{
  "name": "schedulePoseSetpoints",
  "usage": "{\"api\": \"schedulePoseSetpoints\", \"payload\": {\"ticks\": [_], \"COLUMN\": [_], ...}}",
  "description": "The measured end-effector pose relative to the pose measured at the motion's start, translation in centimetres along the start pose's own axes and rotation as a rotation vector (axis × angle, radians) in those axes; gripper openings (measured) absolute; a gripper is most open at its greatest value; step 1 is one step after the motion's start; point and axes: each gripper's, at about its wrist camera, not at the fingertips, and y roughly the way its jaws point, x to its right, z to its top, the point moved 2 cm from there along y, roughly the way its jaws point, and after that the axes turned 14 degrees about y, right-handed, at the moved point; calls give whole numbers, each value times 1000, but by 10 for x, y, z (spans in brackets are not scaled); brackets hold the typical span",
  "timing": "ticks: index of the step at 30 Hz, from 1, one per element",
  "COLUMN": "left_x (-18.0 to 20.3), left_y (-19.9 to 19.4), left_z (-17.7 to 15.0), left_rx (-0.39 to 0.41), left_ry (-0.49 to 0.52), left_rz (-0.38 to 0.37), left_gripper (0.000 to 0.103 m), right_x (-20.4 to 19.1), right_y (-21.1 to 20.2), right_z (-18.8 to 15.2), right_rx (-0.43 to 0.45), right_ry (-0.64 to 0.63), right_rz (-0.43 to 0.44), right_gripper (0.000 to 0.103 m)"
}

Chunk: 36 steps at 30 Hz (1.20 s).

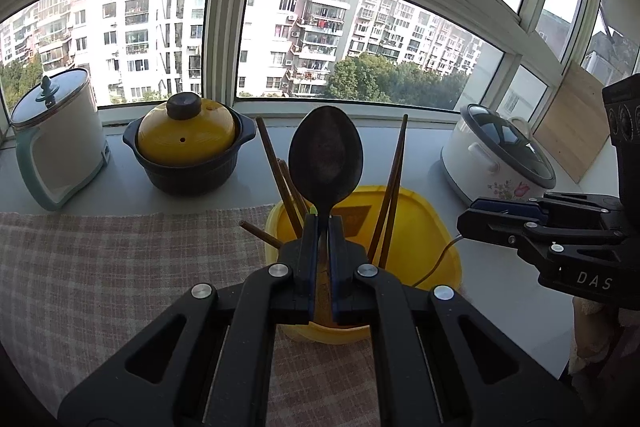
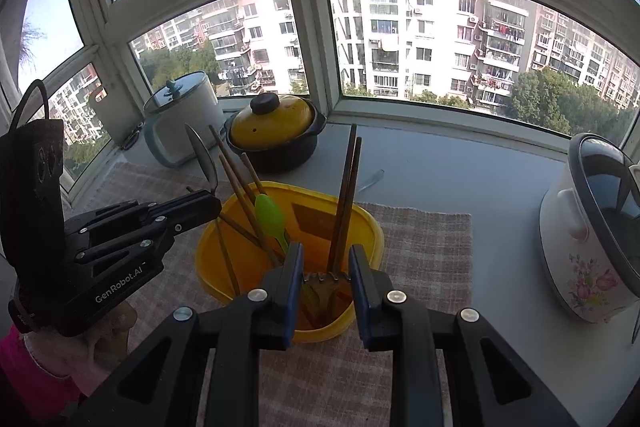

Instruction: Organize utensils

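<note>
- Over the yellow container (image 2: pixel 362 223), the right gripper (image 2: pixel 326 279) brackets a fork (image 2: pixel 326 285); jaws part-spread, whether the pads touch it cannot be told.
- Fork long axis: near vertical, tines up.
- Left gripper (image 1: pixel 322 227) pinches the metal spoon (image 1: pixel 325 155) upright, handle running down toward the container.
</note>
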Motion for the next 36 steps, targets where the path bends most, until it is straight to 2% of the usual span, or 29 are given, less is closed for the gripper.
{"api": "schedulePoseSetpoints", "payload": {"ticks": [6,27,30,36], "left_x": [2,5,7,10], "left_y": [-7,-52,-61,-81], "left_z": [-3,-16,-19,-26], "left_rx": [-5,24,27,39], "left_ry": [3,-1,2,10], "left_rz": [7,11,9,17], "left_gripper": [2,3,3,3], "right_x": [-2,-15,-19,-28], "right_y": [-7,-33,-39,-49], "right_z": [-2,-30,-36,-48], "right_rx": [24,54,68,86], "right_ry": [-2,8,3,3], "right_rz": [-16,-25,-35,-43], "right_gripper": [35,36,41,42]}}
